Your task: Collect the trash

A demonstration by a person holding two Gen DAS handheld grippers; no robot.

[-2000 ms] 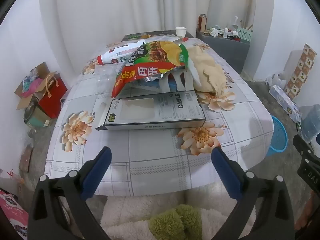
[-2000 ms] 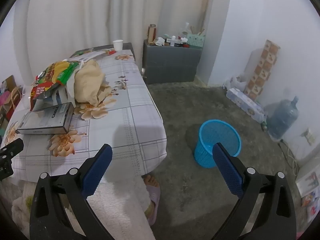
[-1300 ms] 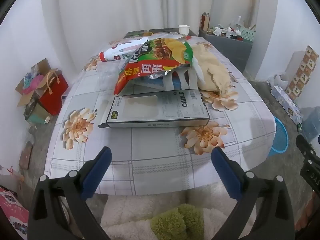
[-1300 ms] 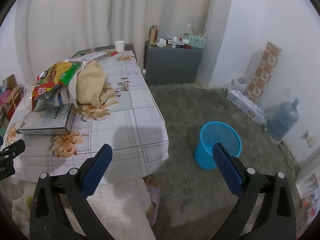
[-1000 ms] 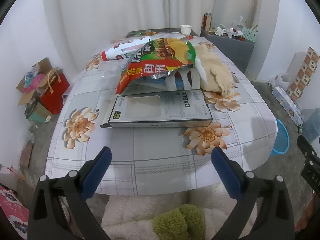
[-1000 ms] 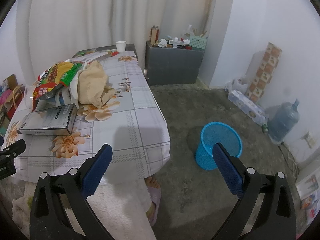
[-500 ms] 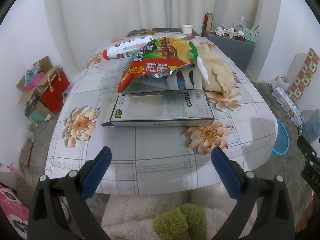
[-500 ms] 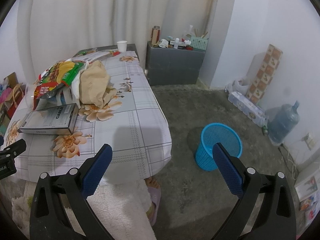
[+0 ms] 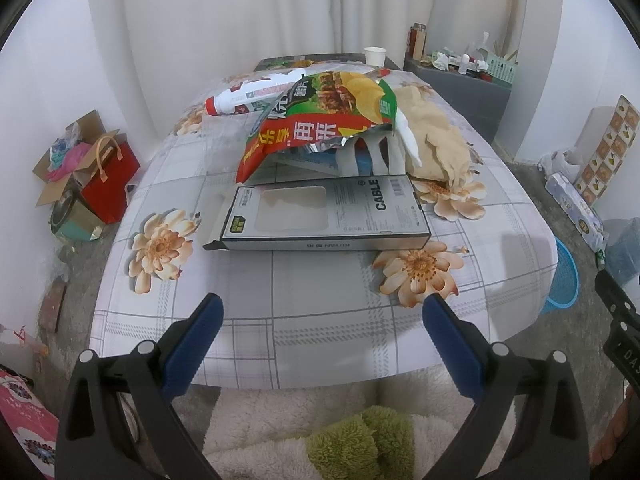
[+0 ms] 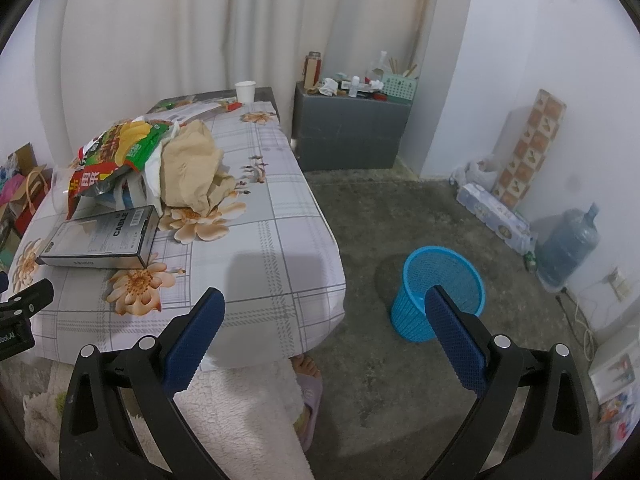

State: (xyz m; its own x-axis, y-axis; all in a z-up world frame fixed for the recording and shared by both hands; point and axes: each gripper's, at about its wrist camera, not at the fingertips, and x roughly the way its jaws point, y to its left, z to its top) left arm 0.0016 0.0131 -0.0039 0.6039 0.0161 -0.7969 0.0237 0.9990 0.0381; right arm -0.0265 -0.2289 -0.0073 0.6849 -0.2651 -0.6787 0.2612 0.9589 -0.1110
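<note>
- left gripper (image 9: 322,320) and right gripper (image 10: 324,316) both gape, empty.
- grey cardboard cable box (image 9: 320,218) lies on the floral tablecloth table (image 9: 280,320), under the red-green foil chip bag (image 9: 320,120).
- pulling it may topple the pile; the blue mesh plastic bin (image 10: 440,292) stands well apart.

- The room is bright, with soft white light. The lamp itself cannot be seen.
- A square grey shadow lies on the tablecloth (image 10: 260,240), near the edge that faces the blue basket (image 10: 438,294).
- In the left wrist view a fainter shadow sits on the tablecloth (image 9: 516,248) toward the same side.
- The silver inside of the chip bag (image 9: 320,128) shines a little.
- Both pictures are sharp in the middle.
- Far from the tablecloth, walls and curtains bend round, and the corners go black.
</note>
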